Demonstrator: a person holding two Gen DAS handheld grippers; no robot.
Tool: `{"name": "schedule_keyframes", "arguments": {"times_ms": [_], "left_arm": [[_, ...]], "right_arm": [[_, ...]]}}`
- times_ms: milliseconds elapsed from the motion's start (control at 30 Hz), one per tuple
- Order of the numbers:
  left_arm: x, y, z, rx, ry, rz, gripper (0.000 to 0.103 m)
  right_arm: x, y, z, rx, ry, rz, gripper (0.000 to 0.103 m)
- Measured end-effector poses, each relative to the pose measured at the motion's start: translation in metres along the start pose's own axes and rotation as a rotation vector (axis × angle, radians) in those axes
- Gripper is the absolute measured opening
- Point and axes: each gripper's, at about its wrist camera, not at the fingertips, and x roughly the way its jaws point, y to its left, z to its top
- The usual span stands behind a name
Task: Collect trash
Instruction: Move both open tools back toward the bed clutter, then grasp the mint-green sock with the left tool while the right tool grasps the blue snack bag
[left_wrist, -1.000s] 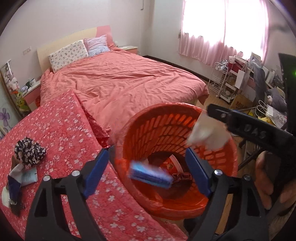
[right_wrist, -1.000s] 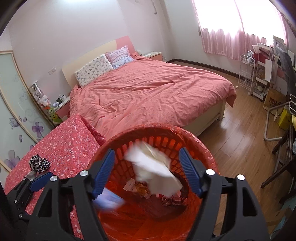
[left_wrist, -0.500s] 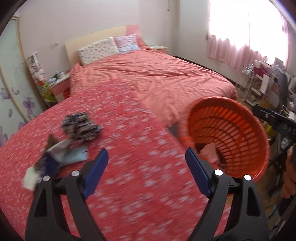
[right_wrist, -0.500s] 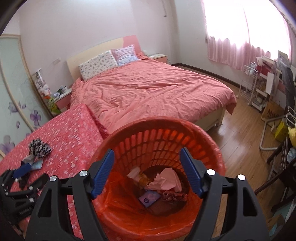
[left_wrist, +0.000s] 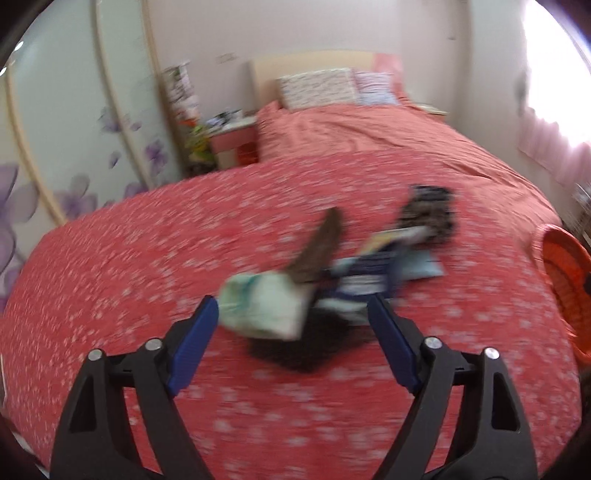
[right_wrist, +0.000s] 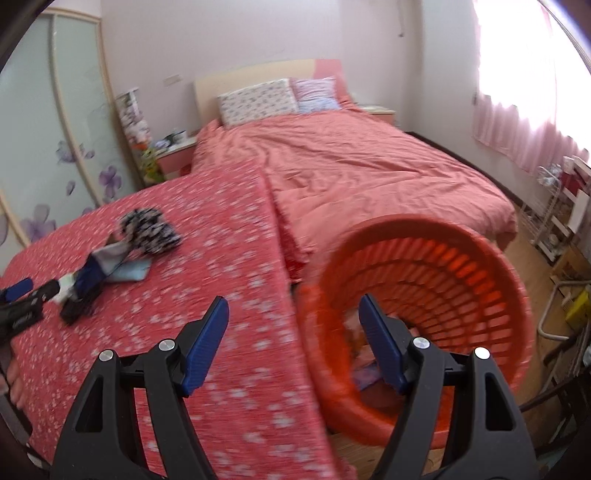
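Bedroom, daylight through pink curtains (right_wrist: 524, 122): a table under a red flowered cloth (left_wrist: 155, 258) stands against the foot of a bed with a coral quilt (right_wrist: 362, 162), and an orange plastic basket (right_wrist: 461, 266) sits just off the table's right edge, tipped toward my right camera. I have the left gripper (left_wrist: 291, 321) low over the cloth, its blue-padded jaws spread wide and holding nothing. Between and just beyond the pads lies the remaining trash pile (left_wrist: 332, 273), blurred in this view: a pale green-white crumpled wrapper (left_wrist: 262, 306) nearest the left pad, a brown strip (left_wrist: 317, 251) sticking up behind it, dark blue packaging (left_wrist: 369, 273) and a light blue flat piece (left_wrist: 421, 266) to the right. A black-and-white patterned bundle (left_wrist: 428, 214) rests farther back, touching the pile's far end. My right gripper (right_wrist: 295, 332) hangs over the table's edge beside the basket, jaws also wide apart and empty; its right pad overlaps the basket's mouth in view. Inside the basket, pinkish and purple scraps (right_wrist: 365, 369) lie at the bottom, too blurred to identify. From the right camera, the left gripper shows at the far left, close to the pile.
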Motion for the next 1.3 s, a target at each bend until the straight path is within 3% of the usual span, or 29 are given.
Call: {"name": "schedule_keyframes", "arguments": {"times_ms": [167,300,400,500,700,933,967,1033,1100,1233,1300], "left_arm": [[0.031,0.029,-0.001,-0.089,0.082,-0.043,0.056],[0.043,0.034,-0.005,-0.115,0.108,-0.101,0.021],[0.039,0.043,-0.012,-0.124,0.104,-0.106,0.012],[0.032,0.061,-0.022,-0.107,0.102,-0.08,0.011],[0.022,0.101,-0.042,-0.1,0.119,0.002,0.011],[0.017,0.124,-0.053,-0.156,0.13,-0.008,0.024],[0.016,0.125,-0.054,-0.158,0.128,-0.01,0.026],[0.012,0.125,-0.054,-0.159,0.123,-0.015,0.04],[0.008,0.125,-0.056,-0.16,0.112,-0.019,0.048],[-0.006,0.122,-0.053,-0.163,0.072,-0.03,0.065],[-0.009,0.122,-0.051,-0.163,0.06,-0.03,0.069]], "right_arm": [[0.01,0.037,-0.007,-0.038,0.032,0.044,0.072],[0.016,0.062,-0.007,-0.069,0.046,0.072,0.071],[0.019,0.08,-0.009,-0.093,0.051,0.089,0.071],[0.024,0.103,-0.011,-0.123,0.058,0.117,0.069],[0.029,0.147,-0.002,-0.13,0.066,0.202,0.065],[0.049,0.196,0.017,-0.08,0.106,0.276,0.057],[0.054,0.199,0.018,-0.077,0.115,0.272,0.053],[0.065,0.206,0.019,-0.078,0.143,0.26,0.036],[0.074,0.206,0.018,-0.069,0.173,0.268,0.01],[0.063,0.188,0.008,-0.058,0.17,0.307,0.006],[0.052,0.177,0.001,-0.083,0.162,0.3,0.006]]}}
